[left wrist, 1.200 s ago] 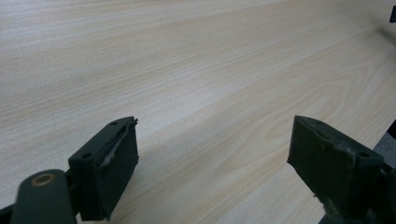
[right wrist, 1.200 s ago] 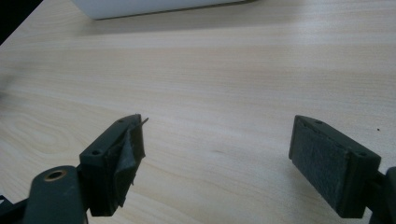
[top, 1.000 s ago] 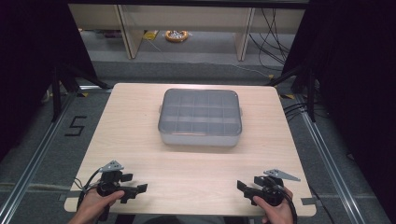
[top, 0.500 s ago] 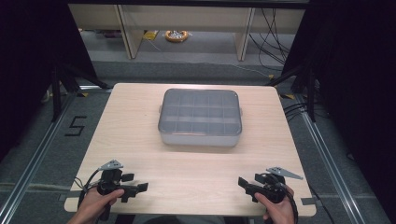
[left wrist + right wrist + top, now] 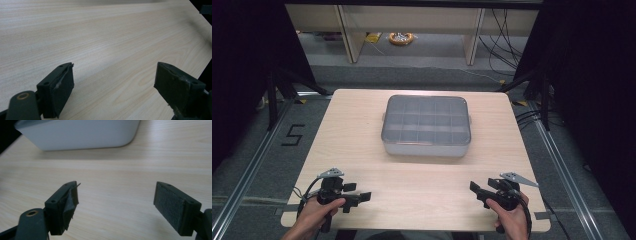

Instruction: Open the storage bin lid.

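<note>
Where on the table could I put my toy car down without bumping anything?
The widest bare wood is the strip in front of the lidded box, between the left gripper and the right gripper. Bare strips also run along the box's left and right sides. Behind it, toward the far table edge, room is narrow.

Under my jaws the table (image 5: 362,130) is pale wood, matt, with fine straight grain. My right gripper (image 5: 115,207) carries matt black pads (image 5: 175,205), rough and felt-like (one frayed). Ahead of them, the box (image 5: 80,132) looks like smooth white plastic, its lid (image 5: 426,120) perhaps translucent grey.
</note>
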Demonstrator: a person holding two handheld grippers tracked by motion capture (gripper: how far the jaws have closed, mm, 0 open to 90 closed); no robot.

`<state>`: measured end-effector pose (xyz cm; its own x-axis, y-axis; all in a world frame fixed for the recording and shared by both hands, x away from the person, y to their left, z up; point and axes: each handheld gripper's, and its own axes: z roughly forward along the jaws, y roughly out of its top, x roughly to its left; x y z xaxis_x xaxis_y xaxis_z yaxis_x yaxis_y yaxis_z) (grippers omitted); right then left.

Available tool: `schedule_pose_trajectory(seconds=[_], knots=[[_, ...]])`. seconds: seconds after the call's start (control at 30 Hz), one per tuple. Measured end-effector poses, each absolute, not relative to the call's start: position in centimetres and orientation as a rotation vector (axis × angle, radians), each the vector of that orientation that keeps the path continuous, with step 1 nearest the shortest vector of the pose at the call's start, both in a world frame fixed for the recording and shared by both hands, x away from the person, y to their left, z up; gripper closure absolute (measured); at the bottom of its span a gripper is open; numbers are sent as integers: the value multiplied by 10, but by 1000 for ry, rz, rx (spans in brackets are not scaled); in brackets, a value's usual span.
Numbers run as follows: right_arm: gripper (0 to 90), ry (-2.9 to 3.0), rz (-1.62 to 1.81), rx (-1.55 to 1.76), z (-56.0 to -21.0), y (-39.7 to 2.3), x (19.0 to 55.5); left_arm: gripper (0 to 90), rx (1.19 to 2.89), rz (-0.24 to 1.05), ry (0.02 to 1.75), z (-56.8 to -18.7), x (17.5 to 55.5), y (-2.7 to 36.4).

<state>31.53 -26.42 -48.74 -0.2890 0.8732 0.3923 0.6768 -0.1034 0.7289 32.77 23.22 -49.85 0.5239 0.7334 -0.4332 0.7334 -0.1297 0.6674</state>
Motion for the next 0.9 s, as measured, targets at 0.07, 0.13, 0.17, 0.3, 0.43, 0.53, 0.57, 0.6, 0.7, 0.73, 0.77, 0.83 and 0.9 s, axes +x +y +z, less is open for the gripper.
schedule_pose_trajectory(seconds=[0.07, 0.13, 0.17, 0.3, 0.43, 0.53, 0.57, 0.6, 0.7, 0.73, 0.77, 0.83, 0.9], knots=[[219, 1929, 1330, 1689, -484, -264, 322, 151, 1850, 6, 1210, -496, 332, 234], [231, 1933, 1358, 1663, -482, -268, 330, 151, 1831, 6, 1217, -494, 336, 236], [231, 1933, 1358, 1663, -482, -268, 330, 151, 1831, 6, 1217, -494, 336, 236], [243, 1918, 1378, 1678, -477, -269, 340, 152, 1812, 4, 1236, -492, 344, 237], [252, 1898, 1399, 1727, -474, -271, 346, 152, 1823, 8, 1227, -491, 349, 236], [255, 1904, 1403, 1709, -473, -275, 351, 152, 1816, 17, 1227, -488, 353, 235], [255, 1903, 1407, 1689, -473, -276, 353, 152, 1818, 21, 1226, -487, 355, 235], [256, 1882, 1410, 1765, -469, -272, 352, 153, 1816, 23, 1227, -486, 356, 235], [258, 1899, 1407, 1709, -466, -274, 360, 153, 1804, 15, 1233, -484, 363, 234], [259, 1894, 1408, 1701, -465, -274, 363, 154, 1803, 17, 1233, -484, 365, 234], [259, 1901, 1416, 1699, -463, -274, 365, 154, 1803, 17, 1233, -484, 365, 234], [260, 1892, 1416, 1720, -461, -274, 367, 154, 1791, 25, 1238, -481, 371, 235], [262, 1893, 1422, 1688, -460, -278, 375, 156, 1785, 25, 1245, -480, 376, 235]])
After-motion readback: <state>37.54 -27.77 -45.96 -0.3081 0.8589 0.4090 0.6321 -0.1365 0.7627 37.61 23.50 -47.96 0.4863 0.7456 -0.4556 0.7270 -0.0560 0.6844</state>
